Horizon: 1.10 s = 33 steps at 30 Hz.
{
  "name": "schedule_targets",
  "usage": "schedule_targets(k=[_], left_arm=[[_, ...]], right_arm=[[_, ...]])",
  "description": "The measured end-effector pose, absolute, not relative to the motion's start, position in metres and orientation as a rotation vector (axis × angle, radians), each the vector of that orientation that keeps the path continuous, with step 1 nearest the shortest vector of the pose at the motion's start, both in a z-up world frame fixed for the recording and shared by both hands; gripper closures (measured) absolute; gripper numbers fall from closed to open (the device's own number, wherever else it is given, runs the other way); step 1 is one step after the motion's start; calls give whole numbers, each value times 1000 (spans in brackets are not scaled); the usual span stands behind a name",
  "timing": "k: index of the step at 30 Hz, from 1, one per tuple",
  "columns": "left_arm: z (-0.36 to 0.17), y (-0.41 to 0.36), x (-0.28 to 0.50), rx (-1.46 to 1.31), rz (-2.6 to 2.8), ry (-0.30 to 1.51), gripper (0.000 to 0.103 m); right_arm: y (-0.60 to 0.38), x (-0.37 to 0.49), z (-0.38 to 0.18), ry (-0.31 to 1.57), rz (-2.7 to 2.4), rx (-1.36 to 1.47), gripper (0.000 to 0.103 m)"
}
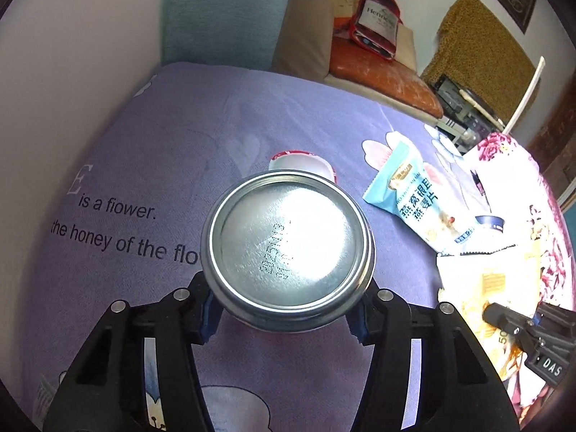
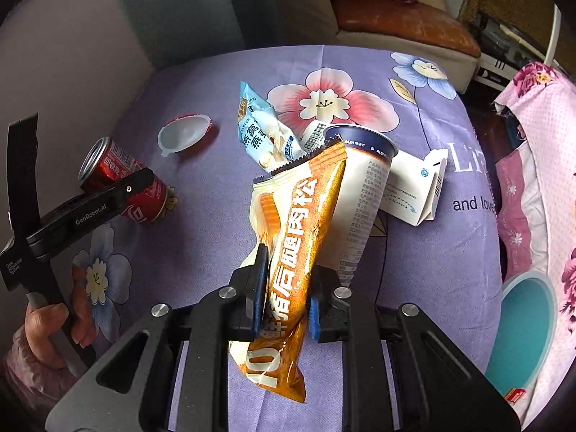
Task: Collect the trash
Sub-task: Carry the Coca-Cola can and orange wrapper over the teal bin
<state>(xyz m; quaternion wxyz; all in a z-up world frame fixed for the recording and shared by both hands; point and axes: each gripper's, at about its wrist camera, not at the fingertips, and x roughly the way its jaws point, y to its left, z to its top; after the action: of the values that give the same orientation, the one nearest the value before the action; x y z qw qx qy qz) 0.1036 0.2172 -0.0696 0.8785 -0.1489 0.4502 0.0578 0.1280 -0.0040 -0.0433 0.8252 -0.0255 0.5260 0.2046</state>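
Your left gripper (image 1: 288,313) clamps the red can (image 2: 122,180); your right gripper (image 2: 284,302) pinches the orange wrapper (image 2: 298,223); blue packet (image 2: 262,133), cup (image 2: 363,180), lid (image 2: 183,133), carton (image 2: 414,190) remain mid-frame, uncollected.

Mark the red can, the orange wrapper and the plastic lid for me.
red can (image 2: 144,194): right wrist view, on its red side.
orange wrapper (image 2: 306,223): right wrist view, mid-face.
plastic lid (image 2: 181,136): right wrist view, white inner face.

left gripper (image 1: 288,315) clamped on a can (image 1: 288,248); right gripper (image 2: 284,304) pinching a wrapper (image 2: 295,237); left hand (image 2: 54,327) grips its handle.
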Motion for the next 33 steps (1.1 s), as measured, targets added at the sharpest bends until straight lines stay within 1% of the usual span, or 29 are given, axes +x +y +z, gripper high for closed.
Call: schedule_targets(k=[5, 12, 20, 25, 33], left_arm=[[-63, 199, 86, -274, 60, 951, 47], [-54, 150, 66, -241, -64, 986, 47], [-45, 85, 57, -194, -211, 1037, 47], [-46, 43, 57, -159, -286, 1078, 47], [-44, -23, 58, -57, -343, 1093, 47]], right_arm=[[-20, 123, -38, 1098, 421, -16, 85], [-50, 107, -26, 1059, 399, 41, 85], [-110, 85, -16, 1013, 342, 140, 85], [-152, 74, -20, 1003, 293, 202, 85], [-211, 59, -25, 966, 204, 244, 85]])
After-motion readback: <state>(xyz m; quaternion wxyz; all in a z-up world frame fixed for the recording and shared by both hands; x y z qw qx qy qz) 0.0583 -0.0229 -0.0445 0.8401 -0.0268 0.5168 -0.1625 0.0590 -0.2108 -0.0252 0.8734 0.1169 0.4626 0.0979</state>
